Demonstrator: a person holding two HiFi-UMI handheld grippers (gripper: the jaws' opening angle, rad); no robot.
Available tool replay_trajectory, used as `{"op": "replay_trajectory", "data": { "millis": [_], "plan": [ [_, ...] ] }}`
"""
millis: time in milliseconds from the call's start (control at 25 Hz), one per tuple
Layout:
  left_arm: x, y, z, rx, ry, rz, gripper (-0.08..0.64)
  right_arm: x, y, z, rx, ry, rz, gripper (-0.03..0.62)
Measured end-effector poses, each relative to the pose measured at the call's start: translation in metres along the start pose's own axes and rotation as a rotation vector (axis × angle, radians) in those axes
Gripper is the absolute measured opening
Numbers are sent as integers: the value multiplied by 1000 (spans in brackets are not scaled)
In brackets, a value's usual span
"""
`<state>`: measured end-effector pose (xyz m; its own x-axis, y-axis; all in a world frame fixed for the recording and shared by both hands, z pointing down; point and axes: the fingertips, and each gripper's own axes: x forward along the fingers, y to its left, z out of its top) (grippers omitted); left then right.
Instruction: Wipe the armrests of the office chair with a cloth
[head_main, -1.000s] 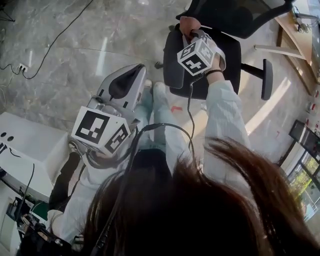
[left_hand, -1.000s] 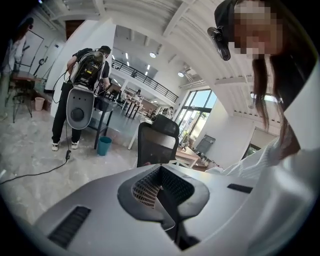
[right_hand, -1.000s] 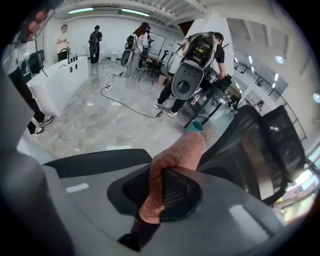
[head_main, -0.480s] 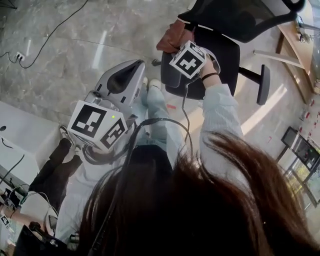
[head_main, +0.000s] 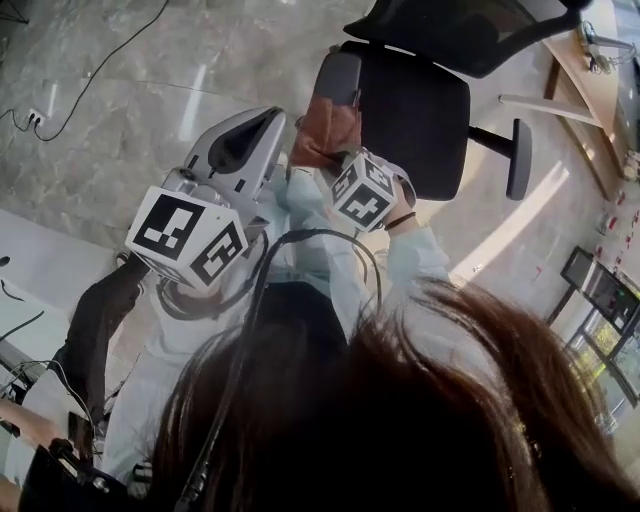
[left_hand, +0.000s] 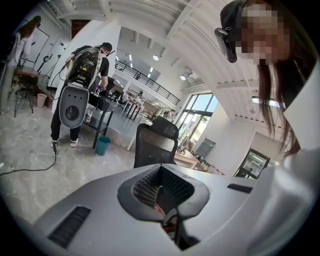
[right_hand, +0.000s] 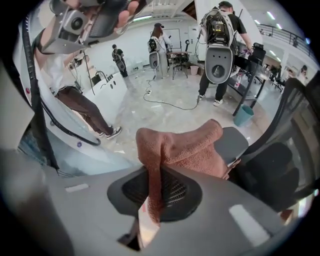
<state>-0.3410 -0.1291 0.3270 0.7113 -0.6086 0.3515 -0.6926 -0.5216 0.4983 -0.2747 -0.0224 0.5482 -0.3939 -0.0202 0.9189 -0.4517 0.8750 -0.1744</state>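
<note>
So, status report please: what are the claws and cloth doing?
Right claw shut on cloth. Cloth at the near armrest. Left claw shut, empty, held aside. Nothing blocking.

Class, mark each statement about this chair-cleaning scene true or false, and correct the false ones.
1. The right gripper grips a reddish-brown cloth. True.
2. The office chair's seat is black. True.
3. The cloth lies on the seat. False: it drapes over an armrest.
4. The left gripper holds a second cloth. False: its jaws are together, with nothing between them.
</note>
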Motion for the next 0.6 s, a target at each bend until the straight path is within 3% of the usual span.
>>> {"op": "replay_trajectory", "data": {
  "millis": [200,360,480,600],
  "plan": [
    [5,-5,-4,-6,-6,-22,3,-3,14,-9,97,-63,48,23],
    [8,-5,-2,-12,7,-18,2,-31,-1,-1,290,-221,75,23],
    [8,-3,-3,-18,2,-14,2,-67,-28,15,359,-343,22,23],
    [6,-2,-3,-22,0,-12,3,-101,-68,30,395,-435,-85,23]
  ]
}}
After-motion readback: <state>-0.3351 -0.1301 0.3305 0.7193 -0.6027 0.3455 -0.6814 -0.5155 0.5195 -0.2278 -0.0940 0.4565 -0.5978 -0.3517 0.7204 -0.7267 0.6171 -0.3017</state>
